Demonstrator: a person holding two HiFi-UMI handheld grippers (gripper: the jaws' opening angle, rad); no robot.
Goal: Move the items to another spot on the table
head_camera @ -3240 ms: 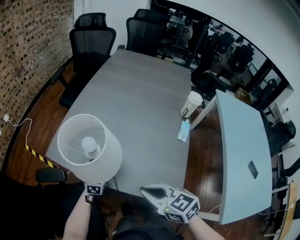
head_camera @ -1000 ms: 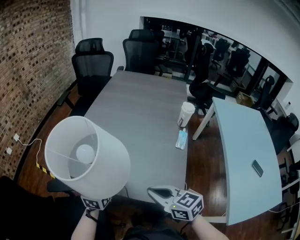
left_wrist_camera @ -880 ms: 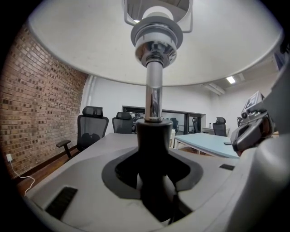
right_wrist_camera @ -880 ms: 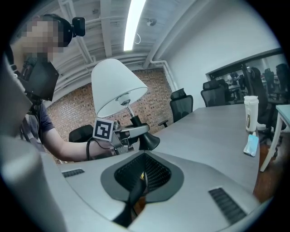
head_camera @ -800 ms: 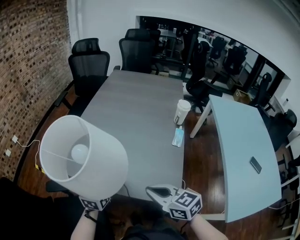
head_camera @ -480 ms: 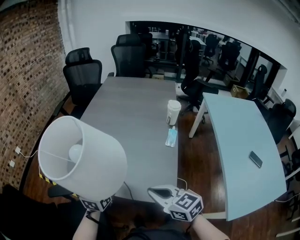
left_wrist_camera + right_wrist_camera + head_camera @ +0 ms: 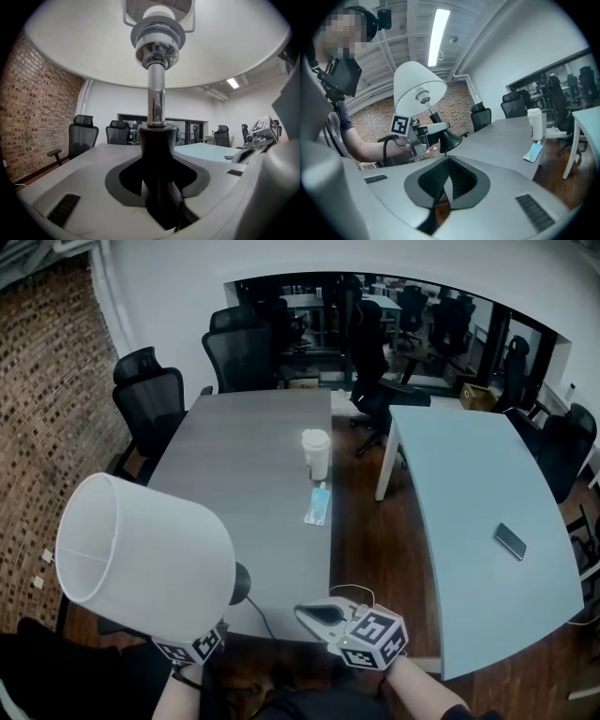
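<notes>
Holding lamp (image 7: 141, 554) by black neck in left gripper (image 7: 157, 197), right gripper (image 7: 317, 615) closed empty; likely light but top-heavy, thin shade crushable, so grip stem only.

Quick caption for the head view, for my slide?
Left tongs hold a white-shaded lamp aloft at the grey table's near end; right tongs shut, empty; cup farther on.

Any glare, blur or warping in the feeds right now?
Head view: fisheye bows the grey table's edges; the lamp shade masks its near left corner. Left gripper view: the chrome lamp stem carries bright reflections, black corners. Right gripper view: ceiling strip light is blown out, walls curve.
</notes>
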